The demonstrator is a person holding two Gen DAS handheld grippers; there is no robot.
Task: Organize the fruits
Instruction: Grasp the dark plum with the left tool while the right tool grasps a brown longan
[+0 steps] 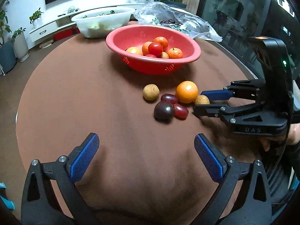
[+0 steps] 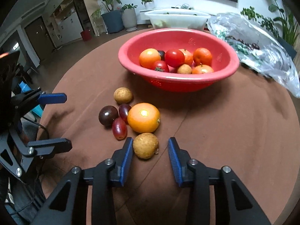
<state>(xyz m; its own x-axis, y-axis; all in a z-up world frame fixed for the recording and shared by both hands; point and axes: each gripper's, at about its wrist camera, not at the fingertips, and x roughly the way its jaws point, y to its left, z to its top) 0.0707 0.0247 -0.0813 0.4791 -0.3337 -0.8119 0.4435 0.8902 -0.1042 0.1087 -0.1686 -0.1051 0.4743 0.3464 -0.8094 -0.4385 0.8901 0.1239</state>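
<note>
- While several oranges and tomatoes are already sitting in the red bowl, six fruits are still lying loose on the brown tablecloth, so the sorting is looking partly done.
- Loose cluster lying in front of the bowl: big orange, dark plum, two red grapes touching it, far longan, near longan.
- Right gripper is straddling the near longan; left pad looks to be touching it, right pad is standing clear with a gap, so jaws are part-open and not yet clamping.
- Left gripper is hovering spread wide over bare cloth, short of the cluster, holding nothing.
- Right wrist view is showing the pad gap around the longan and more of the bowl's inside.
- Left wrist view is showing the right gripper side-on with the longan mostly hidden between its fingers, plus the hand behind it.
- Both are showing the white tub and plastic bag behind the bowl.
</note>
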